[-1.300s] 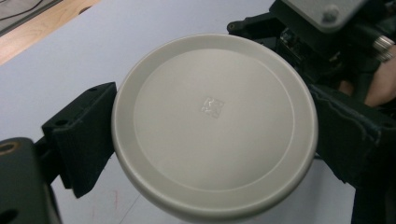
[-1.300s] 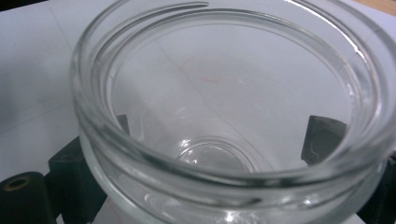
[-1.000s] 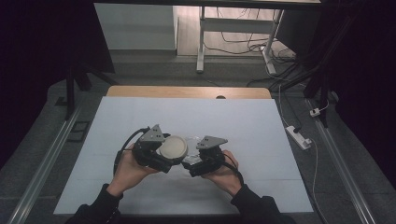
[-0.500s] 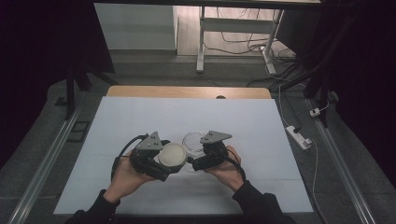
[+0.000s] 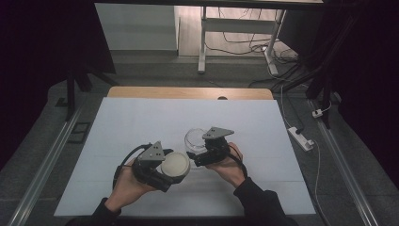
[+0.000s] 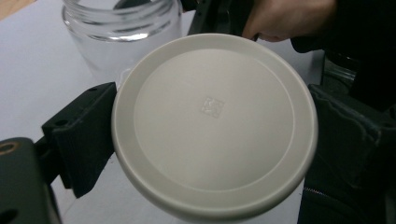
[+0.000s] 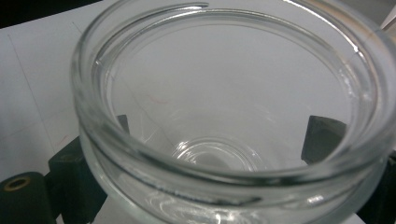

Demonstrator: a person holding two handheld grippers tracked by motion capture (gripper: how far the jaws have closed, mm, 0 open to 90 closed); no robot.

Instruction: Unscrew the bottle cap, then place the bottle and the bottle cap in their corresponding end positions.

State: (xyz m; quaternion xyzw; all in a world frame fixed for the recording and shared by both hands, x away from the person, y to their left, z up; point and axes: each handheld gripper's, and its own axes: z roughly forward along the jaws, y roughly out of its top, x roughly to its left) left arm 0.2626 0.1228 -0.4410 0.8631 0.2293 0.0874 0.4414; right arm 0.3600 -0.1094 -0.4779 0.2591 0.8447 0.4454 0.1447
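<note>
We find the left tongs (image 5: 170,170) clamped on the rim of the lid (image 5: 175,164), held apart from the jar (image 5: 195,140). The right tongs (image 5: 192,155) grip the jar, which rests on the table (image 5: 141,122), mouth up and axis vertical. We advise keeping the lid level and clear of the rim.

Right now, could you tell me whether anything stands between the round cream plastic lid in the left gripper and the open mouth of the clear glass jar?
Nothing visible does. The left gripper grips the round cream plastic lid by its rim, beside the clear glass jar, which the right gripper holds. The jar's mouth is open and looks empty.
</note>
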